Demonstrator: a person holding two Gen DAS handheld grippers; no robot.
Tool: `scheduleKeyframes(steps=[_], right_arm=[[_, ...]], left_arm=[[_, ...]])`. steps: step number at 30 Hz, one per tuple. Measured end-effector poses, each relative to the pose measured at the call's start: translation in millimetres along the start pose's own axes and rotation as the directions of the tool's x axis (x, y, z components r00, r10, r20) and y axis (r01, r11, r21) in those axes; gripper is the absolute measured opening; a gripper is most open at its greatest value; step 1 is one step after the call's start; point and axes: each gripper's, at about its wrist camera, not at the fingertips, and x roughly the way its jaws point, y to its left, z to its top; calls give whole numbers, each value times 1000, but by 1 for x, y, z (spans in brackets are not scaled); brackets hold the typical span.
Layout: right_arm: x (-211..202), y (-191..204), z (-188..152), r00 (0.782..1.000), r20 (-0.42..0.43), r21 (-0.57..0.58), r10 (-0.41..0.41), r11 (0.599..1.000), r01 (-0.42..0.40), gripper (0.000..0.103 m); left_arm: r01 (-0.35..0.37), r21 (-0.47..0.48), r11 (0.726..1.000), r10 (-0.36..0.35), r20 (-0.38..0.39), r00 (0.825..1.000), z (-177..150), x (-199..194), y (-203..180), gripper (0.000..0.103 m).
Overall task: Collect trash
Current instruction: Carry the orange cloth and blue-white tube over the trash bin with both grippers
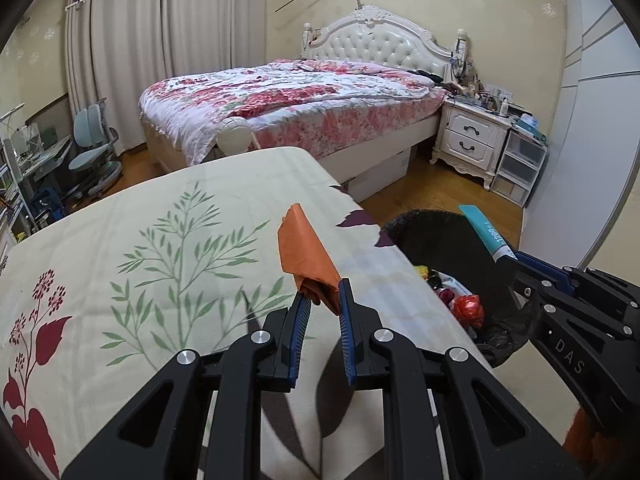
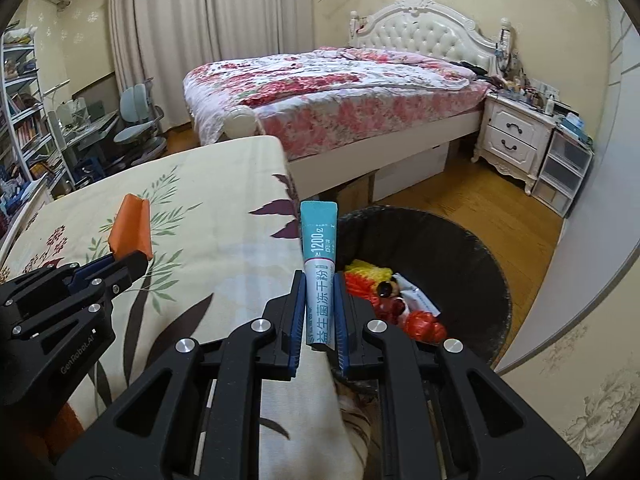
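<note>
1. Firstly, from the left wrist view, we list our left gripper (image 1: 323,294), its blue-padded fingers closed most of the way onto the lower end of a folded orange paper wrapper (image 1: 306,250); the wrapper stands up and leans away above the table.
2. We note beneath it a table (image 1: 120,240) under a cream cloth printed with green sprigs and dark red flowers.
3. We record, at the table's right edge on the wooden floor, a round trash bin (image 1: 452,236) with a black liner; inside it lie yellow, red and white scraps.
4. We see our right gripper (image 1: 510,258) entering from the right, over the bin, pinching a teal and white sachet (image 1: 484,232).
5. We enter as background a bed (image 1: 304,96) with a floral quilt and a white nightstand (image 1: 472,136).
6. Next, from the right wrist view, we list the right gripper (image 2: 320,280) closed narrowly on the sachet (image 2: 319,256), a stick pack printed with "1200" and Chinese characters, held upright between the pads, at the table's edge just beside the bin's rim.
7. We note the trash bin (image 2: 480,256) just to the right, holding the same scraps.
8. We record the left gripper (image 2: 132,258) at the left, over the table (image 2: 224,208), gripping the orange wrapper (image 2: 132,226).
</note>
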Motion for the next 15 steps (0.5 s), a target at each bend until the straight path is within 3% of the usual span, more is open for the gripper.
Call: scheduleKeyframes(steps=[7,15], right_arm=[[8,-36,6,996,13,38,-85,996,85,14],[27,-65,5,992,8,81,-123,989,122,14]], left_arm=[[43,58,997,-45,28,999,20,22,-37,18],[58,61,996,-60,33,998,37,49,-57,18]])
